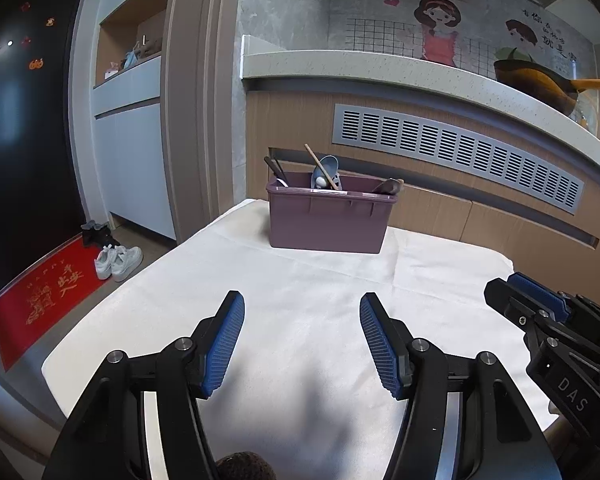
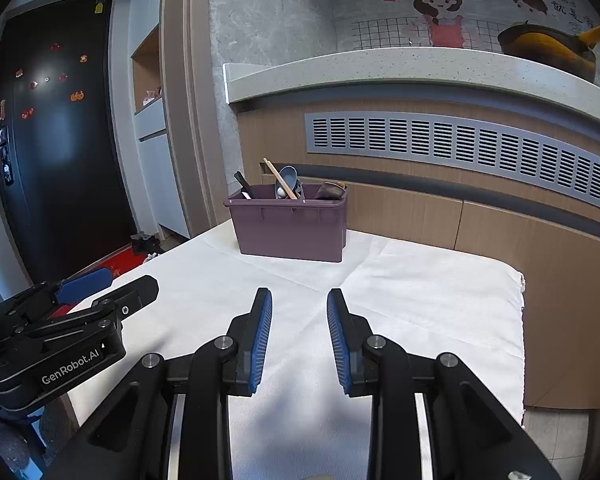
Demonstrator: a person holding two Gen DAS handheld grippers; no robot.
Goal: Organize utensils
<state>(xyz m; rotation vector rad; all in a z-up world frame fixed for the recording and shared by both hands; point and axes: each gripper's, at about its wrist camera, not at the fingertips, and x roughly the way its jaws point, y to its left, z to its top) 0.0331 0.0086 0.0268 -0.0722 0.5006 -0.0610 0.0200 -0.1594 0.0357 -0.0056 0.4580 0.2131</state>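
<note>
My left gripper (image 1: pixel 302 306) is black linkage with ribbed blue pads (image 1: pixel 225 344) and silver pivot pins. My right gripper (image 2: pixel 299 304) matches it. At nine o'clock in the right view, the left one's side reads "GenRobot.AI".

Both wrist views toward purple bin (image 1: pixel 327 216)

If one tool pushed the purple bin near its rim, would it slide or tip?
The purple bin looks like thin plastic, so probably light. Its broad flat base suggests sliding before tipping, though the white cloth beneath may drag or bunch. The utensils leaning inside would likely shift or rattle.
</note>
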